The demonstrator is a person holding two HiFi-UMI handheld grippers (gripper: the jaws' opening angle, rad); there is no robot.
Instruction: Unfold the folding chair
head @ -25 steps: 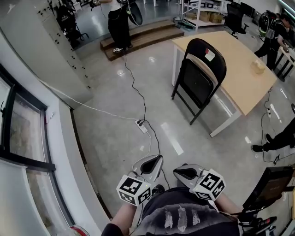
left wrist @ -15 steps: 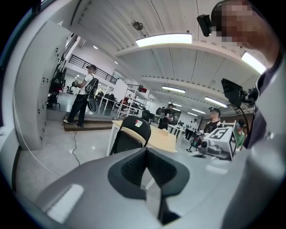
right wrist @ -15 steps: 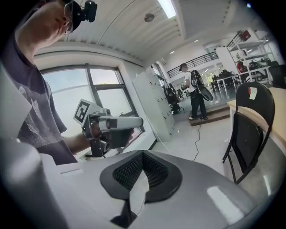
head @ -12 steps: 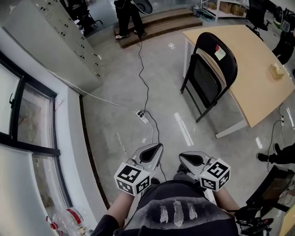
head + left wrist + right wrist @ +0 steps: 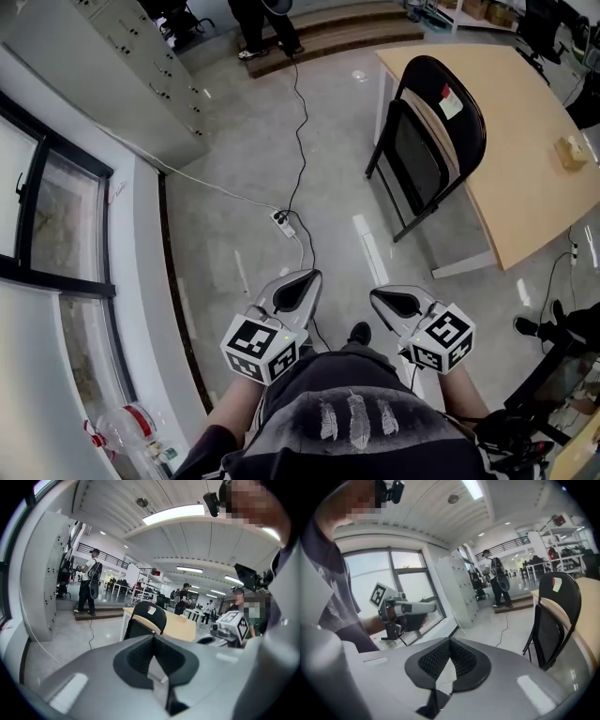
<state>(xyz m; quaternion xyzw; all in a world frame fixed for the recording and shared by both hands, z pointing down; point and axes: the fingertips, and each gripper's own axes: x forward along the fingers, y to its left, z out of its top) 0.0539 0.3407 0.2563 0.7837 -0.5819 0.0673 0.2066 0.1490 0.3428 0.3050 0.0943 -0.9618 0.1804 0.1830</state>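
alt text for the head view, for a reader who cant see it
A folded black chair stands against a light wooden table, seen from above across a grey floor. Near the bottom, a person holds the left gripper and right gripper, both shut and empty, aimed toward it.

A black cable crosses the grey floor to a white power strip, near a wooden tabletop.
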